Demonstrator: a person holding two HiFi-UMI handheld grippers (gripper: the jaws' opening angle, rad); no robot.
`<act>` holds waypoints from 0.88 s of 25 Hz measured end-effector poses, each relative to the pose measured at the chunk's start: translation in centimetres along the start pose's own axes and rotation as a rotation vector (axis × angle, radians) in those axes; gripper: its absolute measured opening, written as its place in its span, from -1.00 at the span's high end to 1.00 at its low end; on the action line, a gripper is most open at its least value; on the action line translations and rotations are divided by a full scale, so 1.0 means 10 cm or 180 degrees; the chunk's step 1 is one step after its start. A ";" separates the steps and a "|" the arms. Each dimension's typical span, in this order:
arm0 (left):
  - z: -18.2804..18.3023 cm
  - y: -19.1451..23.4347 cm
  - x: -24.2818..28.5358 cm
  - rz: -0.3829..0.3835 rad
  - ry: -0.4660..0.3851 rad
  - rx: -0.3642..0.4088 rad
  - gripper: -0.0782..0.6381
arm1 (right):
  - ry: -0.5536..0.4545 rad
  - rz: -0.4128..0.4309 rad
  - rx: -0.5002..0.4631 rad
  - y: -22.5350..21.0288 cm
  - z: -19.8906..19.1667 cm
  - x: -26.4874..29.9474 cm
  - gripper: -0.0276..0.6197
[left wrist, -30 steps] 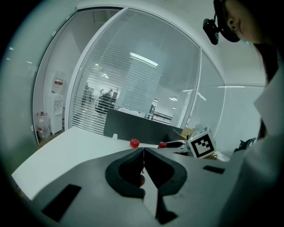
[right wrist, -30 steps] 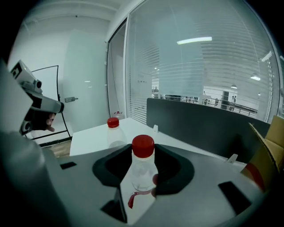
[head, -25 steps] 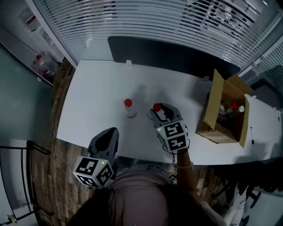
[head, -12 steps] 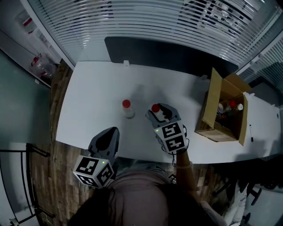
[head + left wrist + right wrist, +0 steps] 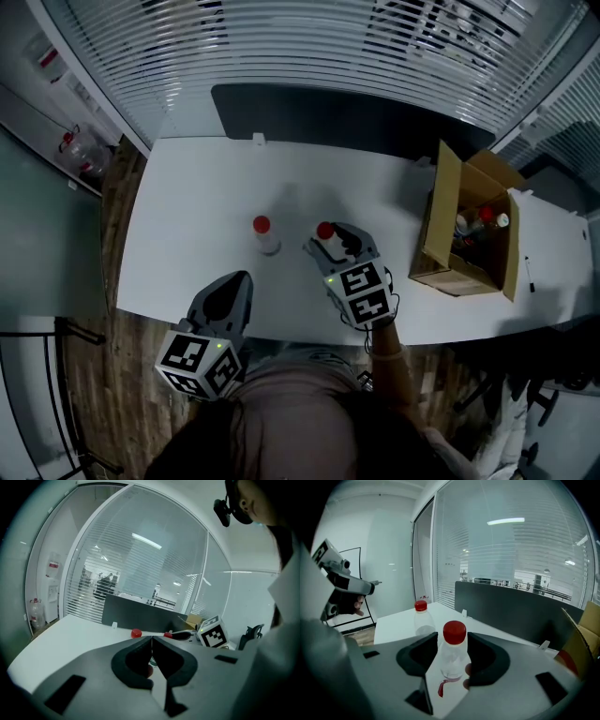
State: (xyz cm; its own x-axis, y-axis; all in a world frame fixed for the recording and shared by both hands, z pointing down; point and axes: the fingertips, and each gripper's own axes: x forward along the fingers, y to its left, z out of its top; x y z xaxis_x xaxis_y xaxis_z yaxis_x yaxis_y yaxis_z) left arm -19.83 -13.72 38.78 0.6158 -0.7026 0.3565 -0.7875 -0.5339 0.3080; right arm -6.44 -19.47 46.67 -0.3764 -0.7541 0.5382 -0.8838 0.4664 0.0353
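my right tool [image 5: 452, 643] was closed on a clear red-capped bottle [image 5: 453, 660], one jaw on each side of its body and the cap standing up above them. the bottle was upright. seen from my head, my right tool [image 5: 328, 242] and this bottle [image 5: 325, 232] were over the middle of the white worktop [image 5: 187, 216]; i could not tell whether its base sat on the surface or hung just above it.

a second bottle [image 5: 263, 236], of the same kind, stood by itself on the worktop at 9 o'clock of the one i held, near it but apart, with no tool touching it. the right gripper view showed it upright [image 5: 421, 618] beyond my left-hand jaw.

my left tool [image 5: 151, 651] had its jaws pressed together with nothing between them. in the head view it [image 5: 236, 279] hung off the near edge of the worktop, at 7 o'clock of the second bottle and well apart from both bottles.

at 3 o'clock of my right tool an open cardboard box [image 5: 441, 225] stood on the worktop, with several more capped bottles [image 5: 473, 221] inside it.

as i judged it, one bottle was out and set down, one was in my grip, and the others lay in the box.
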 end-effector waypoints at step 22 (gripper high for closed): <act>0.03 -0.48 0.26 -0.0559 0.0055 0.0218 0.76 | -0.0339 -0.0310 0.0106 -0.07 0.11 -0.73 0.35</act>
State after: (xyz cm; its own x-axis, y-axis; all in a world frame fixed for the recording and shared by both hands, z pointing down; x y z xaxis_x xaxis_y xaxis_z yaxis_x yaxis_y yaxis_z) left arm -14.43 -13.14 37.99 0.7438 -0.5880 0.3179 -0.6674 -0.6788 0.3062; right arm -3.42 -14.79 41.80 -0.3142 -0.8406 0.4412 -0.9257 0.3744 0.0542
